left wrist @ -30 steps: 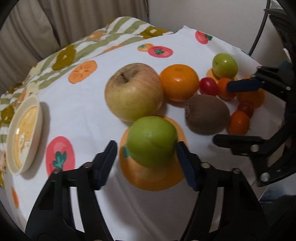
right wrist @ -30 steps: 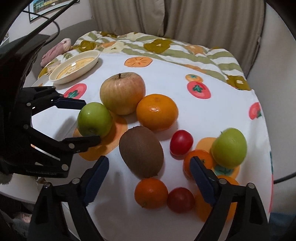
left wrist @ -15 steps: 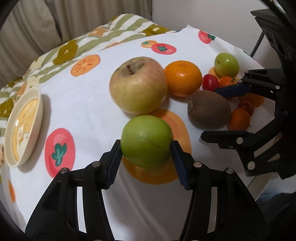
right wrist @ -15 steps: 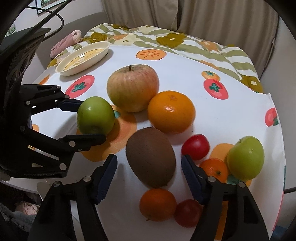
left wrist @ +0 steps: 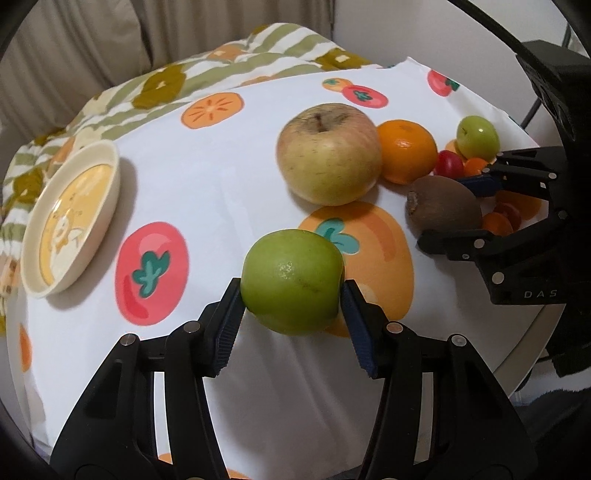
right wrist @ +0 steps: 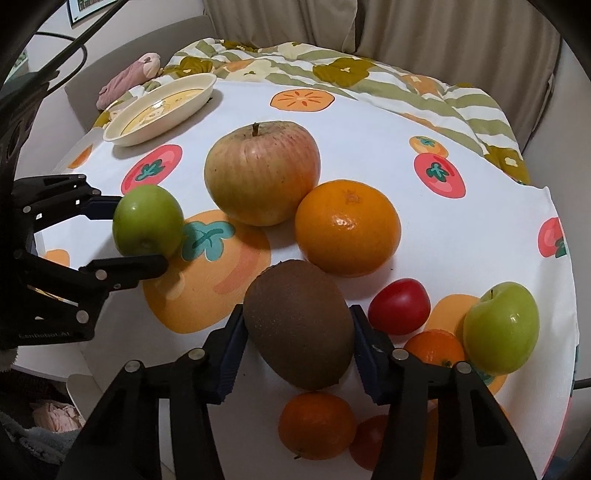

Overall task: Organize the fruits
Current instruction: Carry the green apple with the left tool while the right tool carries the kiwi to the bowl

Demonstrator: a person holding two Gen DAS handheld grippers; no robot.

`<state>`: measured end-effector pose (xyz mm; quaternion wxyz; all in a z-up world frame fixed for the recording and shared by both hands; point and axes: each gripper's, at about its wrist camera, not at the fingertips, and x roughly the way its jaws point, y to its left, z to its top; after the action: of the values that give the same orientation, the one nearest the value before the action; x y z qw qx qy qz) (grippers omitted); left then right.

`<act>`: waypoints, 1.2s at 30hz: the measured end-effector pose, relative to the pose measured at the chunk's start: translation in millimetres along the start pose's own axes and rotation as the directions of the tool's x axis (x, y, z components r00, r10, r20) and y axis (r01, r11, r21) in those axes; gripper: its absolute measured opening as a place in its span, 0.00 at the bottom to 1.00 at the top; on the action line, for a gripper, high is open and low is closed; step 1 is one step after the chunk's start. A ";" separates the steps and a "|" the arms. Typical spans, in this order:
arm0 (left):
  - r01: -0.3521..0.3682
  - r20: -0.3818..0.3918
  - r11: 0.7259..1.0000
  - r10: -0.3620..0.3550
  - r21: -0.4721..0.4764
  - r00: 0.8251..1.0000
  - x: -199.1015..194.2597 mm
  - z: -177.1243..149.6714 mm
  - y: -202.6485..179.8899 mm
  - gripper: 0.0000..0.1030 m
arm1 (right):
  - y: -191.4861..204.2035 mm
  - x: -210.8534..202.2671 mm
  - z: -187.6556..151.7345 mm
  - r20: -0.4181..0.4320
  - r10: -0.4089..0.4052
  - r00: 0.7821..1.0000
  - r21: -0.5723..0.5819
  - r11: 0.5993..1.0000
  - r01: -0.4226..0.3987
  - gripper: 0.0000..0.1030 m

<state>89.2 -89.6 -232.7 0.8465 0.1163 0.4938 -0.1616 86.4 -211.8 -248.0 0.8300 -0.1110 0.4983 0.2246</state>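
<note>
Closest to the left wrist camera, the left gripper (left wrist: pixel 291 312) was clamped on a small green apple (left wrist: pixel 292 280), both blue pads pressed against its sides, and the fruit sat over the near edge of a big orange persimmon print on the tablecloth (left wrist: pixel 207 192). In the right wrist view the right gripper (right wrist: pixel 297 347) had a brown kiwi (right wrist: pixel 299 325) between its jaws, which were closing — the pads looked to be touching its two sides. Just in front of the kiwi, nearest that camera, lay a small mandarin (right wrist: pixel 316 424) with a red cherry tomato (right wrist: pixel 369 439) touching it, partly hidden by the right finger. To the right of the kiwi sat another red tomato (right wrist: pixel 399 306), a second small mandarin (right wrist: pixel 434 347) and a second green apple (right wrist: pixel 500 332), bunched near the table's edge. Behind the kiwi rested a large orange (right wrist: pixel 347 227), and touching it on the left a big yellow-red apple (right wrist: pixel 262 171) stood stem up. Farther back on the left, well apart from the fruit, lay a cream bowl (right wrist: pixel 159 107) with a yellow cartoon picture inside — nothing in it. Beyond the white cloth, a striped green blanket (right wrist: pixel 369 77) was bunched against beige curtains (right wrist: pixel 443 29).
</note>
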 end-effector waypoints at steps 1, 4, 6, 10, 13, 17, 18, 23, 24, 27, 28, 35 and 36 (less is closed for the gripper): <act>-0.005 0.001 1.000 0.005 -0.007 1.000 -1.0 -0.5 1.6 0.56 | 0.3 0.0 -0.2 0.001 0.001 1.000 -0.001 1.000 -0.001 0.48; -0.020 0.007 0.999 0.020 -0.031 1.000 -6.8 -3.3 8.4 0.56 | 3.0 0.3 1.2 0.002 0.016 1.000 0.004 1.000 -0.016 0.47; -0.032 0.011 0.998 0.032 -0.045 0.999 -11.4 -4.4 12.0 0.56 | 5.8 -0.6 2.9 0.007 0.024 1.000 0.005 1.000 -0.024 0.47; -0.053 0.025 0.996 0.055 -0.077 0.998 -23.1 -6.7 19.9 0.56 | 15.3 -5.4 9.1 0.019 0.038 0.999 -0.007 0.999 -0.038 0.47; -0.061 0.037 0.992 0.065 -0.108 0.997 -34.1 -6.6 27.9 0.56 | 23.2 -12.4 15.1 0.032 0.045 0.998 -0.015 0.999 -0.044 0.47; -0.069 0.057 0.987 0.078 -0.147 0.995 -49.4 -6.7 42.0 0.56 | 36.4 -28.1 31.0 0.060 0.056 0.997 -0.025 0.998 -0.055 0.47; -0.072 0.065 0.985 0.082 -0.155 0.994 -53.9 -5.9 46.7 0.56 | 39.0 -30.1 35.0 0.063 0.057 0.996 -0.026 0.998 -0.056 0.47; -0.080 0.107 0.980 0.101 -0.182 0.989 -73.8 -1.3 73.9 0.56 | 60.1 -40.6 63.0 0.089 0.054 0.995 -0.025 0.998 -0.052 0.47; -0.076 0.116 0.979 0.099 -0.189 0.988 -77.6 0.3 82.3 0.56 | 64.3 -42.6 68.6 0.095 0.054 0.994 -0.024 0.998 -0.052 0.47; -0.068 0.138 0.978 0.097 -0.199 0.986 -87.1 7.7 108.0 0.56 | 78.1 -47.8 87.9 0.116 0.053 0.992 -0.008 0.999 -0.053 0.47; -0.070 0.145 0.978 0.100 -0.198 0.984 -89.5 10.3 115.6 0.56 | 83.3 -48.5 96.2 0.124 0.054 0.991 -0.001 0.999 -0.054 0.47; -0.080 0.167 0.981 0.110 -0.176 0.980 -93.4 29.7 183.6 0.56 | 114.1 -36.1 146.8 0.170 0.045 0.984 0.049 0.997 -0.054 0.47; -0.080 0.166 0.982 0.109 -0.169 0.980 -90.7 32.5 194.1 0.56 | 118.8 -31.7 155.5 0.176 0.044 0.983 0.060 0.997 -0.056 0.47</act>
<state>148.9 92.0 -130.4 0.8999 0.0560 0.4231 -0.0900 137.1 -52.8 -141.0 0.8678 -0.0513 0.4332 0.2379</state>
